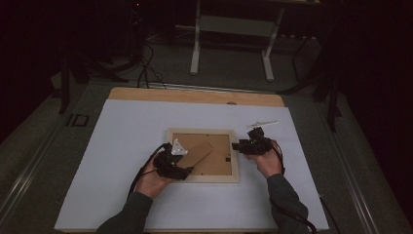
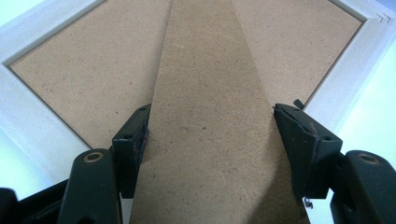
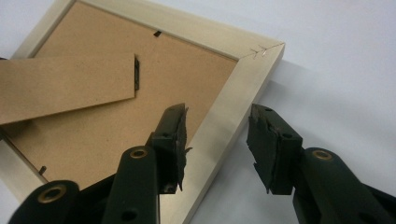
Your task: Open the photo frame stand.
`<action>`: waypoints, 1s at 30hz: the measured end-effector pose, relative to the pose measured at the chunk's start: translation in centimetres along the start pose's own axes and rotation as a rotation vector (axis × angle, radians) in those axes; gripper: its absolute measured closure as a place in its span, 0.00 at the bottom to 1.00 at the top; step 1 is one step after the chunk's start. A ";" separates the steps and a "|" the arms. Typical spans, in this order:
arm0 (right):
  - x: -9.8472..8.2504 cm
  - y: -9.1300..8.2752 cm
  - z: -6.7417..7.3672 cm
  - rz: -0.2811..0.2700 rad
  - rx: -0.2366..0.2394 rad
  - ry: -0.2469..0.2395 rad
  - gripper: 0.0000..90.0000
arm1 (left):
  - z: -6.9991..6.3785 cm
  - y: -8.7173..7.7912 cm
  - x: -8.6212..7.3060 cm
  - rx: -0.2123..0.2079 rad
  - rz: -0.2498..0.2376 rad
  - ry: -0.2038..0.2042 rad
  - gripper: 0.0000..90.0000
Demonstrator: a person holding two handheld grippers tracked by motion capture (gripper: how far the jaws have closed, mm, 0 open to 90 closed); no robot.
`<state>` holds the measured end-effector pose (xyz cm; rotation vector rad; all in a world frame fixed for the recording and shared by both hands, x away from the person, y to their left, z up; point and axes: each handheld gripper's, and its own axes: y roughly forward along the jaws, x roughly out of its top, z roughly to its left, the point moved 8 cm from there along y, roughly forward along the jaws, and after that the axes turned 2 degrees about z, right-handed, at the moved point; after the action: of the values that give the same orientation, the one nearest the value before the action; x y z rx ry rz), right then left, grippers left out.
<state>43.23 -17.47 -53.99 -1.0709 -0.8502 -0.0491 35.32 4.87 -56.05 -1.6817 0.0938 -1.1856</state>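
High view, picture frame [image 1: 203, 155] face down mid-desk [image 1: 122, 146], left claw [image 1: 184, 170] at its near-left corner, right claw [image 1: 238, 146] at its right edge, left gripper view, claw clamped on the cardboard stand [image 2: 210, 121], right gripper view, claw open astride the frame's rail [image 3: 224, 121].

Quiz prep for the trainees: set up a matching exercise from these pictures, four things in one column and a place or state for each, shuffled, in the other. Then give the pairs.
Things:
1. picture frame
2. stand flap
3. left gripper
4. right gripper

States:
A. jaws astride the frame's side rail, apart from it
B. lies back-up on the white sheet
C. brown board, between two jaws
D. jaws either side of the flap

Pairs: 1-B, 2-C, 3-D, 4-A
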 end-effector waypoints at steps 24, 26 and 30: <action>0.5 1.9 -1.6 0.074 0.154 0.154 0.58 | -0.7 -0.9 0.4 0.077 -0.057 0.092 0.39; 0.5 1.9 -1.6 0.080 0.174 0.162 0.58 | -0.8 -0.9 0.4 0.080 -0.062 0.095 0.39; 0.5 1.9 -1.7 0.085 0.199 0.185 0.60 | -0.7 -0.9 0.4 0.084 -0.065 0.104 0.39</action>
<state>45.37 -17.71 -55.45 -0.8986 -0.6281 0.0073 34.59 4.54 -55.15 -1.5600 0.0533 -1.3080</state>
